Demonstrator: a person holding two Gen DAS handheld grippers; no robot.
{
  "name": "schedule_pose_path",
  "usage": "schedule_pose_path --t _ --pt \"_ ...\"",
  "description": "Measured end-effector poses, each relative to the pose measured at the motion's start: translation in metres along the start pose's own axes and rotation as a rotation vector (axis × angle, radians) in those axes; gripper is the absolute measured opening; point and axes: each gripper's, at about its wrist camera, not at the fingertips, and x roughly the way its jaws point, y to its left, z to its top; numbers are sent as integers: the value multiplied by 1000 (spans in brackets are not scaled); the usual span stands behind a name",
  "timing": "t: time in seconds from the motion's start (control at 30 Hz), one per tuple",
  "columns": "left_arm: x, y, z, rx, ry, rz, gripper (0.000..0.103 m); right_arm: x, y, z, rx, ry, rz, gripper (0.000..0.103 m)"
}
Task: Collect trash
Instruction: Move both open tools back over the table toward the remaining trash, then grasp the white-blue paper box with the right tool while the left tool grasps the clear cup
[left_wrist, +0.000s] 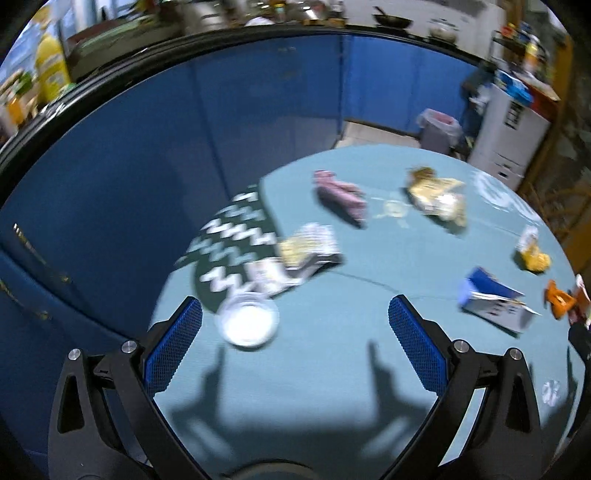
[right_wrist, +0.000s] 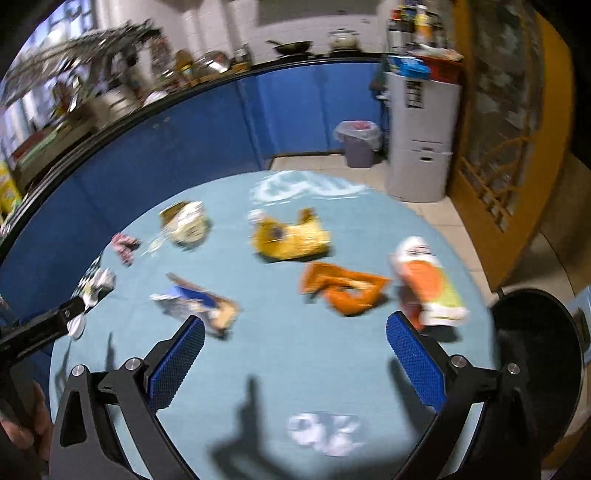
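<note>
**Both grippers spread wide above a litter-strewn round table**

The teal table (right_wrist: 295, 354) fills the lower half of both views. In the right wrist view its curved far edge arcs across mid-frame, with tiled floor beyond and blue cabinet fronts (right_wrist: 207, 122) wrapping the upper left. The stretch of cloth nearest the right gripper (right_wrist: 295, 332) is bare apart from a pale printed motif at lower centre; a black round object (right_wrist: 535, 354) sits at the right edge.

The trash lies scattered across mid-frame. An orange wrapper (right_wrist: 343, 288) stretches left to right just above the gripper. An orange-and-white packet (right_wrist: 428, 280) runs from upper left to lower right, beside the right fingertip. A yellow bag (right_wrist: 291, 236) lies crosswise farther back. A blue-and-brown wrapper (right_wrist: 199, 299) slants down to the right, close to the left fingertip. A lined grey bin (right_wrist: 358, 142) stands on the floor beyond the table.

In the left wrist view the left gripper (left_wrist: 295, 317) hangs tilted down over the table's near left part, its jaws wide apart and holding nothing. A clear round lid (left_wrist: 249, 321) lies just inside the left finger, and a crumpled printed wrapper (left_wrist: 306, 251) above it. A blue carton (left_wrist: 491, 299) is at right, a pink wrapper (left_wrist: 341, 194) farther back.

The right gripper likewise gapes, gripping nothing.
</note>
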Motion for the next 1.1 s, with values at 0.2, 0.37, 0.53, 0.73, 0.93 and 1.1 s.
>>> schedule_pose_path --t 0.2,0.37,0.53,0.73,0.93,1.1 --pt "9 27 -8 -12 16 -5 99 22 56 4 -130 29 28 96" --pt "25 39 -15 -16 54 -9 99 51 82 7 -199 75 29 96" --pt "42 41 -19 -23 95 -18 99 80 93 10 -257 131 1 96" --pt "38 42 -18 -18 76 -31 90 87 86 10 -220 144 29 89" --pt "25 34 -19 15 52 -84 41 74 88 7 -219 124 80 33" --pt "18 37 -17 -24 51 -149 41 50 96 1 -244 74 119 31"
